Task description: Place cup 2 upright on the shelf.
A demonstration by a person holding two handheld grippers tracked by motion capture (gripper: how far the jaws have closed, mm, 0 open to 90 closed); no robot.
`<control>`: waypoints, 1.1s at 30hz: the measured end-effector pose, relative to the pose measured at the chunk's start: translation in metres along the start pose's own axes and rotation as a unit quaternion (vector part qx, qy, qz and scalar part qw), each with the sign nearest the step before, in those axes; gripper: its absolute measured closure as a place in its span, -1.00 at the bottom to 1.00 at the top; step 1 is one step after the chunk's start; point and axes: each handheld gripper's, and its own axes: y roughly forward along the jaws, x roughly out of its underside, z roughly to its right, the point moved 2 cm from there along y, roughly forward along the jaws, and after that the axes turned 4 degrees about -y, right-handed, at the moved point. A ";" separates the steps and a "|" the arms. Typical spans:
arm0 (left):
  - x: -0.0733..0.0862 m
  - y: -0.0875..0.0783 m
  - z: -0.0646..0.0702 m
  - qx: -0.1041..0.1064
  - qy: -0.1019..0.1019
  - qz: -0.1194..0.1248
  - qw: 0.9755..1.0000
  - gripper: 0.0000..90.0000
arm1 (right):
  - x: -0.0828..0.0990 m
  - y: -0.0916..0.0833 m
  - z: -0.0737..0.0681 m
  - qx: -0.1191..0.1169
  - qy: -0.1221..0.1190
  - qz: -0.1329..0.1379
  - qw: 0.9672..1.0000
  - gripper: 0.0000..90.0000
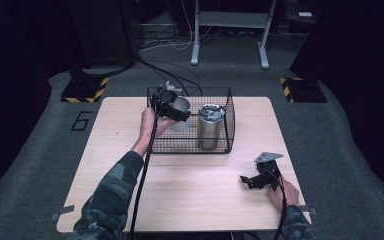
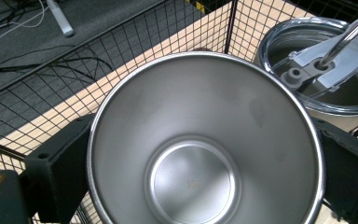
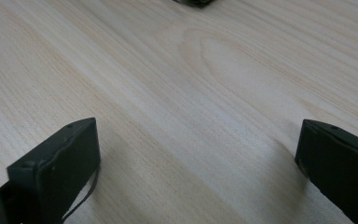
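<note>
Left gripper (image 1: 172, 107) pinching the steel cup (image 2: 205, 144) over the wire basket (image 1: 228, 120); lower it straight, clear of the lidded tumbler (image 1: 210, 125). Right gripper (image 1: 260, 179) spread, idle.

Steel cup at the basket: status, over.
Left gripper shut on steel cup, held over wire basket. Right gripper open, idle on table. Lidded tumbler stands close beside the cup inside the basket.

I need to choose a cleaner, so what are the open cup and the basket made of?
Open cup: seemingly stainless steel, with a brushed matte interior and a bright rim. Basket: thin black wire mesh, probably coated metal, judging by its fine, even grid.
</note>
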 end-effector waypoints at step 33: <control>0.022 0.048 -0.012 -0.008 -0.023 -0.063 0.998 -0.87 | 0.000 0.000 0.000 0.000 0.001 0.000 1.000 -1.00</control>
